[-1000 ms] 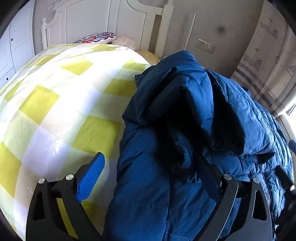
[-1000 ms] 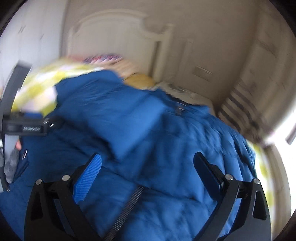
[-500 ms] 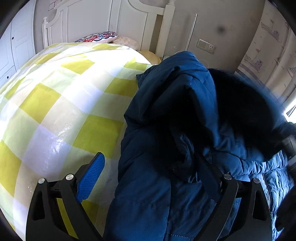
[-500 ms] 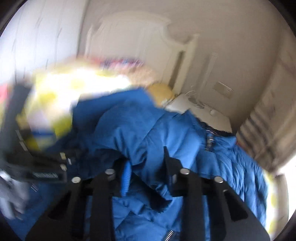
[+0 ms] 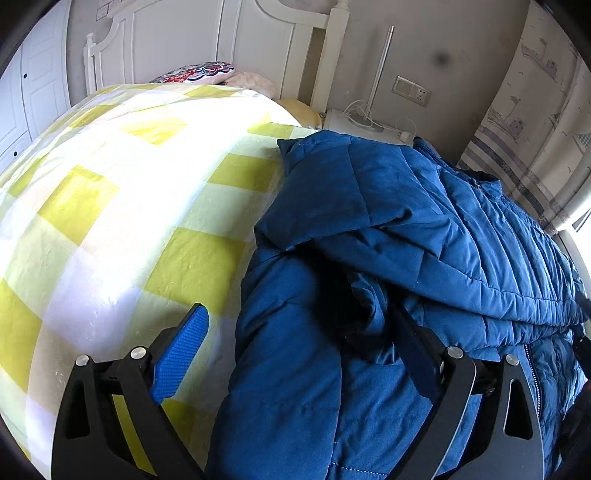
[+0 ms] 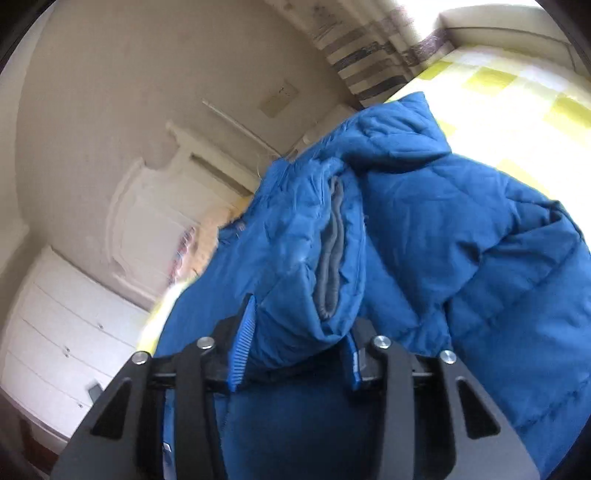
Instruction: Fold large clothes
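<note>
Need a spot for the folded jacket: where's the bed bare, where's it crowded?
Bare: the checked duvet, from the jacket's left edge across to the wardrobe side, and up to the pillows. Crowded: the curtain side, where the jacket covers the bed and both hand-held grippers work, left hand-held gripper open, right hand-held gripper gripping a padded fold.

Quilted puffer jacket point(image 5: 424, 236): deep blue throughout, grey ribbed cuff lining point(image 6: 330, 258).
Checked cotton bedspread point(image 5: 129, 206): yellow-green and white squares.
Embroidered cushion point(image 5: 195, 72): red, white and dark motifs.
Panelled wooden headboard point(image 5: 221, 40): white.
Plaster wall point(image 5: 454, 33): beige.
Printed curtain point(image 5: 535, 122): pale ground, grey-blue stripes, boat drawings.
</note>
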`<action>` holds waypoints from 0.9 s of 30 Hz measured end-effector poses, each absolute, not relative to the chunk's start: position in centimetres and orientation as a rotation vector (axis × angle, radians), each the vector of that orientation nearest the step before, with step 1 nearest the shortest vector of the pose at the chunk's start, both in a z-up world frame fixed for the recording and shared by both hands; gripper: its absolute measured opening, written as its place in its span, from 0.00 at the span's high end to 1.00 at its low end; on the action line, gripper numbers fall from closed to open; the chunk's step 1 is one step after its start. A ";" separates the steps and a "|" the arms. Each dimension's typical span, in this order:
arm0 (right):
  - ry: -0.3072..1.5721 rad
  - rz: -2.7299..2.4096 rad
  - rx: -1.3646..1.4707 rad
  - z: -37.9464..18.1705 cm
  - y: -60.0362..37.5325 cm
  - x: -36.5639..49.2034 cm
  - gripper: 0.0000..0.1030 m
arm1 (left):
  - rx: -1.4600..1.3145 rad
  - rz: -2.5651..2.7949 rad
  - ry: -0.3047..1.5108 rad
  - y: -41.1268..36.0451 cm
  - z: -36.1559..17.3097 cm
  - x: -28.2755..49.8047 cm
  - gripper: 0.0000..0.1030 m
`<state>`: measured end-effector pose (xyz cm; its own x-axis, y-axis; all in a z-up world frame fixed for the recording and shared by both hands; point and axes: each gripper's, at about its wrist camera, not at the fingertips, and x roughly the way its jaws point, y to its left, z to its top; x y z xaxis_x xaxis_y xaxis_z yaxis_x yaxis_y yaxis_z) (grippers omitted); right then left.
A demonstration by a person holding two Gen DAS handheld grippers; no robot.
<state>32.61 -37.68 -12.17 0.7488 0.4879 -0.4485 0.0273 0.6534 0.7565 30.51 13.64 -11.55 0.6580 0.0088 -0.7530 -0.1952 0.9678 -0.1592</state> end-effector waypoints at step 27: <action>0.465 0.135 0.372 -3.4 -34.4 29.0 0.42 | -0.254 0.110 0.855 13.8 -12.0 30.7 0.08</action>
<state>29.00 -34.39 -3.41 0.8862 0.2104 -0.4128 -0.0425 0.9241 0.3798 30.66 13.80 -12.00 0.6525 -0.0060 -0.7578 -0.1969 0.9643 -0.1773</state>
